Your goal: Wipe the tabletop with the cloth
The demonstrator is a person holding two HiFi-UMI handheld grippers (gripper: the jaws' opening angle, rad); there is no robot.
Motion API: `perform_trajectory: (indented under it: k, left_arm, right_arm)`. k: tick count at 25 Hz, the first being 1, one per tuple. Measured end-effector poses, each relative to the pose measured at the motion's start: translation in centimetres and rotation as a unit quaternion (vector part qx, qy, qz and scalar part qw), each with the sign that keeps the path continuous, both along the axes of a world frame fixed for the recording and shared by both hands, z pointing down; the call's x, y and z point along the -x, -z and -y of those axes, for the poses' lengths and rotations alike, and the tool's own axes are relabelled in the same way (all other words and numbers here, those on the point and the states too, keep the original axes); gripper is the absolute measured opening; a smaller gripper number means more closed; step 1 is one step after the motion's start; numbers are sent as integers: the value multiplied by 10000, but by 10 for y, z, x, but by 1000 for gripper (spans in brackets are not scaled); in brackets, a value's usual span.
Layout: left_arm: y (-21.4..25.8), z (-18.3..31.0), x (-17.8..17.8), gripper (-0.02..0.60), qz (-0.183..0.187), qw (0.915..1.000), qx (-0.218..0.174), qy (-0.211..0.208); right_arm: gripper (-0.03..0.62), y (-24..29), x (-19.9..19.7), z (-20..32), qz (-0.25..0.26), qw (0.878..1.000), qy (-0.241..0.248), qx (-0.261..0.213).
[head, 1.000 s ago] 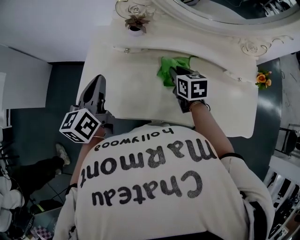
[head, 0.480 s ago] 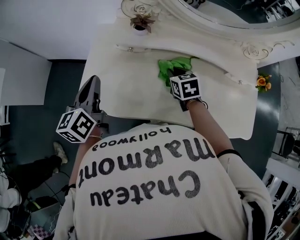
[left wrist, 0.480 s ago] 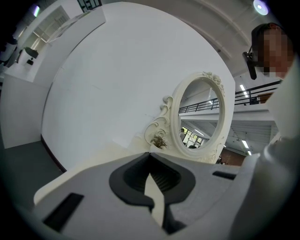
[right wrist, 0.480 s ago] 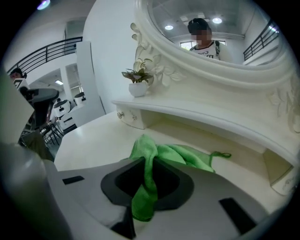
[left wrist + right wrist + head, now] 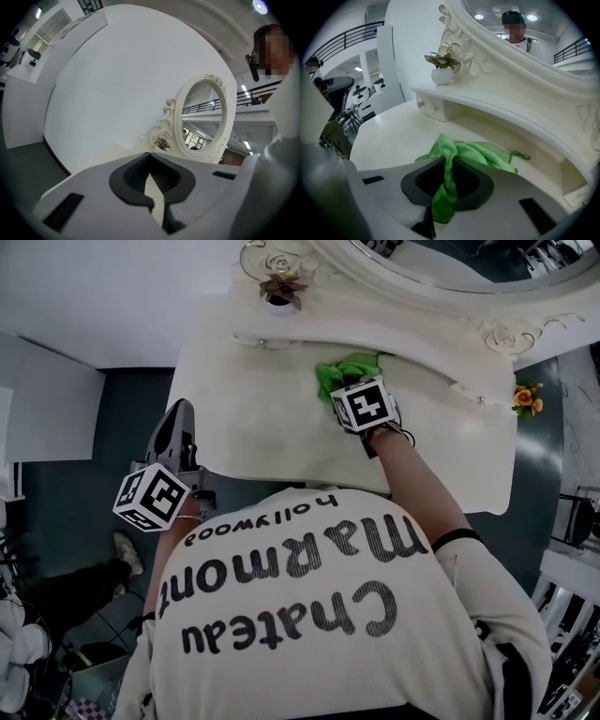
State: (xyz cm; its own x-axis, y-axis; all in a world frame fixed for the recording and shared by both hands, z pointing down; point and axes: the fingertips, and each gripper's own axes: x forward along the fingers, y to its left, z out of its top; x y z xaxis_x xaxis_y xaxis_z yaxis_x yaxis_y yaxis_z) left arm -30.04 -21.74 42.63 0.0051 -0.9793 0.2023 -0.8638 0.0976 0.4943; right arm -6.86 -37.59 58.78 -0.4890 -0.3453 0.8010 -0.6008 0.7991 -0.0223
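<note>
The right claw (image 5: 444, 190) is clamped on the green cloth (image 5: 480, 157), bunched on the white counter (image 5: 248, 423). The left claw (image 5: 152, 187), jaws together, hangs at the counter's left edge.

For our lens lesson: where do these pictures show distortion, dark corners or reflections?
Left gripper view: fisheye bulges the wall into a dome, corners black. Right gripper view: same curving, mirror reflects ceiling lights. Head view: even light, soft shadows.

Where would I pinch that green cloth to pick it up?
Pinch the green cloth by the raised fold at its near edge, coming from the front of the tabletop. It lies bunched, so that ridge stands up; the right gripper is shut on it.
</note>
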Motion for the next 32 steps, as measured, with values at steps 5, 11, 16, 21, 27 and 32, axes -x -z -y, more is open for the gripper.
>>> perform_trajectory:
  k: [5, 11, 16, 21, 27, 32]
  left_arm:
    - [-2, 3, -6, 7, -31, 9999, 13, -117]
    - [-3, 2, -19, 7, -31, 9996, 53, -263]
    - [-3, 0, -26, 7, -29, 9995, 75, -308]
    - [-3, 1, -32, 8, -46, 9992, 60, -380]
    - [-3, 3, -43, 7, -54, 9989, 36, -471]
    - [0, 10, -54, 7, -29, 9980, 29, -631]
  right_arm:
    - [67, 1, 1, 1, 50, 9999, -70, 74]
    - [66, 1, -1, 0, 123, 9998, -145, 23]
    - [66, 1, -5, 0, 105, 9998, -131, 78]
    - [66, 0, -16, -2, 50, 9998, -201, 42]
    - [66, 0, -31, -5, 57, 9995, -295, 63]
    - [66, 1, -47, -6, 110, 9990, -437, 80]
